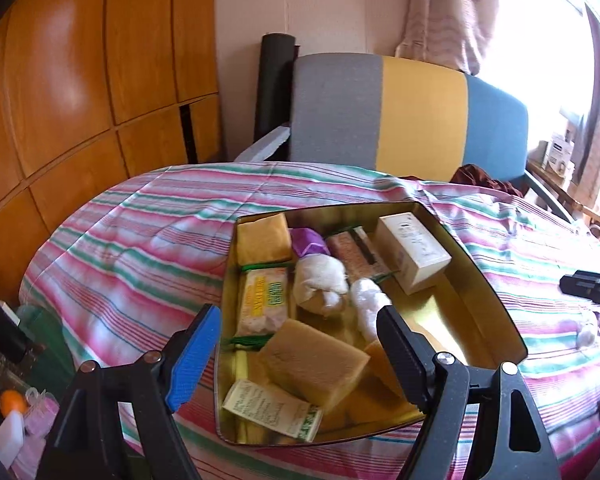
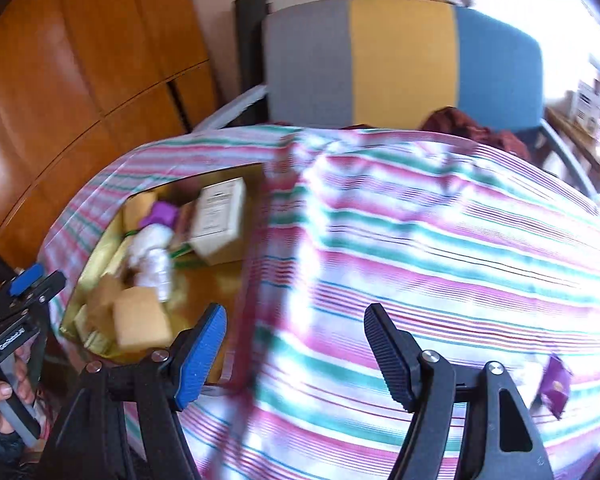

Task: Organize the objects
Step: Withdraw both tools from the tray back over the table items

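A gold tin box (image 1: 495, 292) lies open on the striped cloth (image 1: 140, 248). It holds yellow sponges (image 1: 311, 364), a white carton (image 1: 413, 252), small packets (image 1: 262, 300), white cotton bundles (image 1: 319, 280) and a purple wrapper (image 1: 307, 240). My left gripper (image 1: 296, 344) is open and empty, hovering over the tin's near end. My right gripper (image 2: 296, 350) is open and empty over the cloth, right of the tin (image 2: 220, 284). A purple packet (image 2: 555, 386) lies on the cloth at the right. The left gripper (image 2: 28, 284) shows at the left edge of the right wrist view.
A grey, yellow and blue chair back (image 1: 411, 120) stands behind the table. Wooden cabinets (image 1: 80, 100) fill the left. A dark red cloth (image 1: 483, 180) lies at the far edge. A small white-and-purple item (image 1: 587, 332) lies on the cloth at right.
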A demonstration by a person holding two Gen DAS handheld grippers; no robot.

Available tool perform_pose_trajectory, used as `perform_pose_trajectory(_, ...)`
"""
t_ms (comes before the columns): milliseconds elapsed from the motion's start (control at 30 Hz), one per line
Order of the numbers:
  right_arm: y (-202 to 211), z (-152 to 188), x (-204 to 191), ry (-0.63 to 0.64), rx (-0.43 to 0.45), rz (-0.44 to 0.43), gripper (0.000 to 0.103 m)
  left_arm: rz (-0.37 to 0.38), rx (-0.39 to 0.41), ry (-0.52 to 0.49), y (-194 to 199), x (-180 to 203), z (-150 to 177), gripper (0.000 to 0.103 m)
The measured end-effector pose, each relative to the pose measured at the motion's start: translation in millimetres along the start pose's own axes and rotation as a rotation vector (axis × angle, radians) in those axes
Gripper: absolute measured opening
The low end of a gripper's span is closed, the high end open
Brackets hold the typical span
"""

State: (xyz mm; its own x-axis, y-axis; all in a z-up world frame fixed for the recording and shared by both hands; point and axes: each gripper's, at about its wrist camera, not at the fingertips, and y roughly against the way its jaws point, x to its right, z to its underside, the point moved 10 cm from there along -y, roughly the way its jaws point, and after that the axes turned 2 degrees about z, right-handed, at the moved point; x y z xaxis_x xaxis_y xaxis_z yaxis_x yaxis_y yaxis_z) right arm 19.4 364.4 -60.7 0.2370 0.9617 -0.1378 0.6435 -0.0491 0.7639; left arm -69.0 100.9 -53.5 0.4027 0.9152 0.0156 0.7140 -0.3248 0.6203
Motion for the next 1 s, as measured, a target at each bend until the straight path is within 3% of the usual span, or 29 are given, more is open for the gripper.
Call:
perform_pose_trajectory(233, 33, 5, 107, -0.191, 0.061, 0.153, 0.073, 0.045, 0.007, -0.066, -1, 32, -10, 0.081)
perform_pose_trajectory(467, 81, 33, 218, -0.509, 0.168, 0.313, 0.073, 0.144, 0.023, -0.177, -1, 92, -23, 0.081)
perform_pose_trajectory(767, 122, 76, 283, -0.800, 0.326, 0.324, 0.073, 0.361, -0.009, -0.360, -12, 211, -18, 0.081)
perform_pose_trajectory(833, 125, 81, 290, -0.869, 0.354, 0.278, 0.073, 0.403, -0.024, -0.406, -15, 239, -11, 0.080)
perform_pose_trajectory(1000, 132, 88, 300, -0.932, 0.390, 0.259, 0.073, 0.561, -0.101, -0.495, -21, 318, 15, 0.070)
